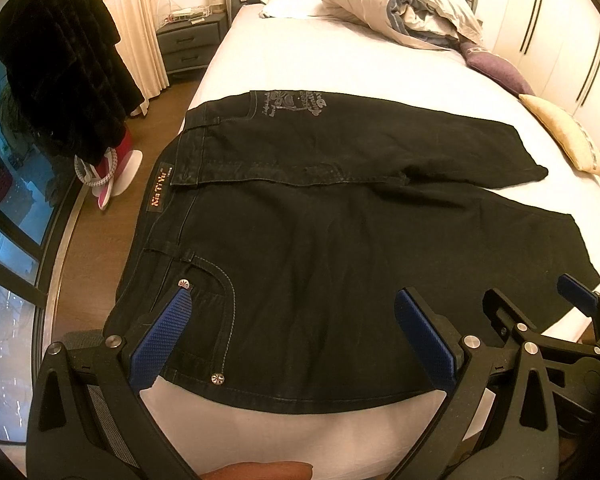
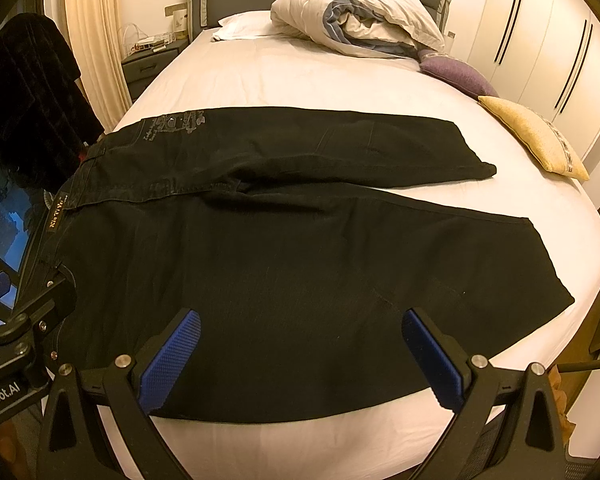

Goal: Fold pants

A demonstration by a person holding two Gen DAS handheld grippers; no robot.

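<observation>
Pants [image 1: 300, 240] black, spread flat across bed [image 1: 340, 60], legs splayed; waistband patch [image 1: 156, 190] lettering unreadable. Left gripper [image 1: 292, 320] and right gripper [image 2: 300, 344] wide apart, empty, above near edge. White sheet bare beyond.

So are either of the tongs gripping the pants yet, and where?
Nothing is held. The left tongs and right tongs are both open above the near edge of the black pants, which lie flat on the bed.
</observation>
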